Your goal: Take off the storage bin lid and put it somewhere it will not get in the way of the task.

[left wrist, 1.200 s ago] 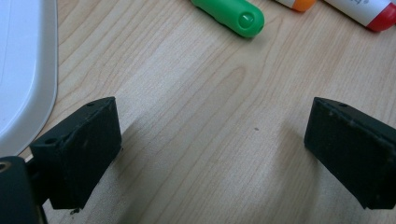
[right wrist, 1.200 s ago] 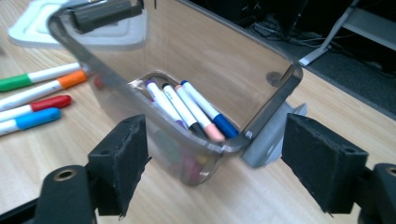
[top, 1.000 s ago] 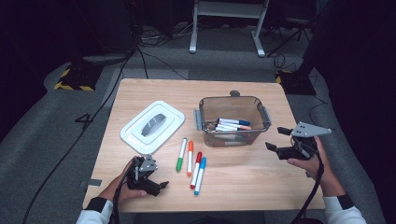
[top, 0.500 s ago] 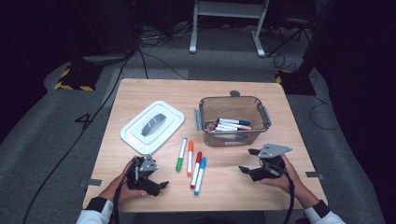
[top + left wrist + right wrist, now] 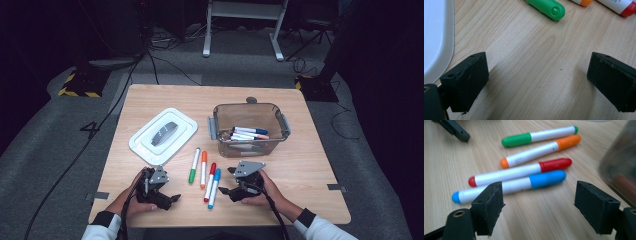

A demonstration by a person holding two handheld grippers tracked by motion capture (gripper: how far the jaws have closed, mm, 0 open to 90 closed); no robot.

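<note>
Pale wood-grain table (image 5: 310,160), glossy plastic markers (image 5: 509,183), clear plastic bin (image 5: 250,145)

- Right gripper (image 5: 231,186) sits jaws apart just beside the blue marker (image 5: 214,181), near the table's (image 5: 310,165) front edge.
- Left gripper (image 5: 167,198) rests near the front-left corner.

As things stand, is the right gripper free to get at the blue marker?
Probably yes. The right gripper sits open just beside the blue marker, with bare table between its jaws and the marker; only the red marker lies close alongside.
</note>
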